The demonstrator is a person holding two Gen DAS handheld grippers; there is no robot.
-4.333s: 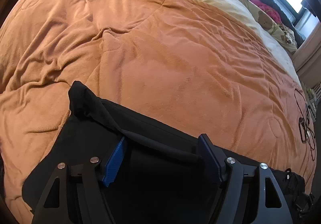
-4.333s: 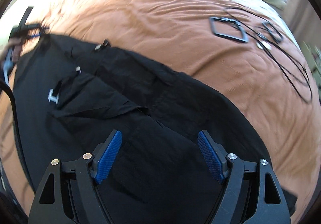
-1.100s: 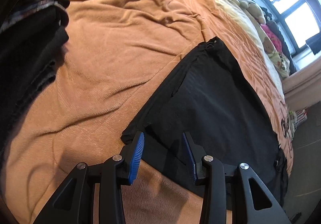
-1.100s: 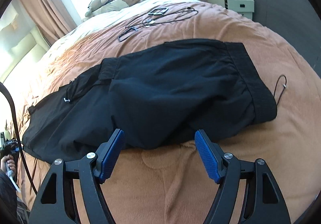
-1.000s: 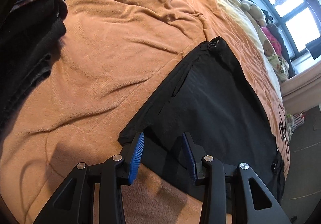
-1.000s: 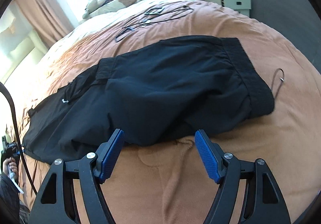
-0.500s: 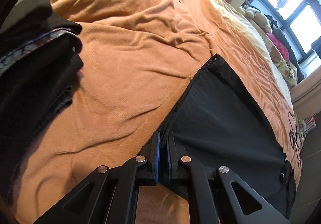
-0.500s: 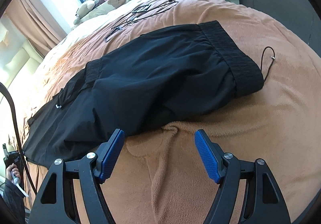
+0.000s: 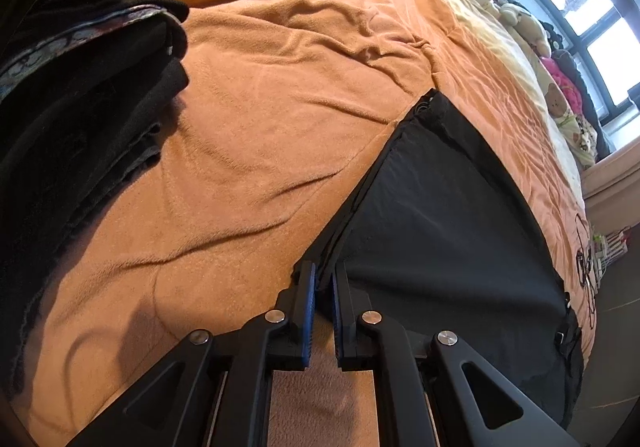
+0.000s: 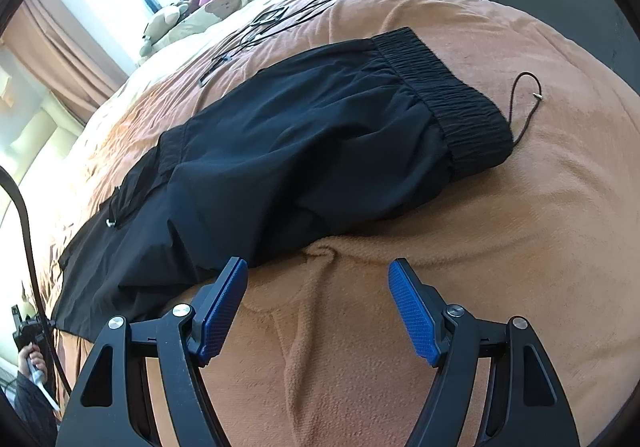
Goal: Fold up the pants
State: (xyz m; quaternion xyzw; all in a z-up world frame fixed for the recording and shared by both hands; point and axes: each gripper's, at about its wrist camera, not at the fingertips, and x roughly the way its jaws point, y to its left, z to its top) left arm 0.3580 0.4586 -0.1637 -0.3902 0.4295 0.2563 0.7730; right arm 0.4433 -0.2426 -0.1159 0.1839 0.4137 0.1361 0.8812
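Left tongs (image 9: pixel 323 301) pinch the near hem of the pants (image 9: pixel 440 215); right tongs (image 10: pixel 318 309) gape, empty. Thin fabric could slip free when lifted.

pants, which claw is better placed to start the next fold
Left. The left claw has just been closing and is clamped on the hem corner of the pants, likely ready to lift. The right claw is open over bare blanket, holding nothing.

Stacked dark clothes (image 9: pixel 72 95) run off the left picture edge.
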